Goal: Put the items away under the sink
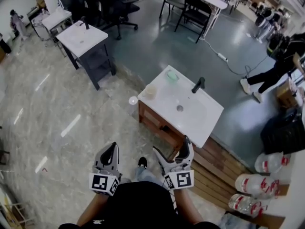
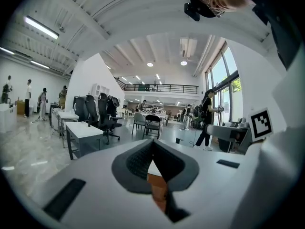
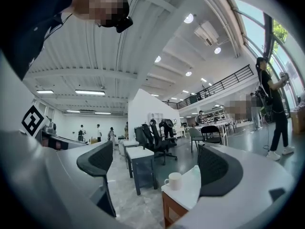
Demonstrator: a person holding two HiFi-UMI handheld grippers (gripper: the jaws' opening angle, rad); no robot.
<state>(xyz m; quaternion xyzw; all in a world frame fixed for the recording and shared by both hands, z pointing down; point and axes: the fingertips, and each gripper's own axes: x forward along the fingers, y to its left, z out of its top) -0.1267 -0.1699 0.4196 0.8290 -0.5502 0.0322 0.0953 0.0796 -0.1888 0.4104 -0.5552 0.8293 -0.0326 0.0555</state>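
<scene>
A white sink top (image 1: 200,120) with a black faucet (image 1: 198,84) sits on a wooden cabinet (image 1: 155,120) ahead of me. On it stand a pale cup (image 1: 150,90) and a green item (image 1: 172,75). A small round pale thing (image 1: 133,100) lies on the floor by the cabinet's left corner. Both grippers hover low, short of the cabinet. My left gripper (image 1: 112,147) is shut, its pads (image 2: 138,161) meeting with nothing between them. My right gripper (image 1: 172,149) is open and empty; the right gripper view shows the cup (image 3: 174,181) and the cabinet (image 3: 174,211) between its pads.
A second white-topped grey stand (image 1: 81,36) is at the far left, with black office chairs (image 1: 121,8) behind it. Large water bottles (image 1: 257,185) lie on wooden slats (image 1: 224,171) at the right. A person (image 1: 276,70) stands at the far right; a cable (image 1: 221,57) crosses the floor.
</scene>
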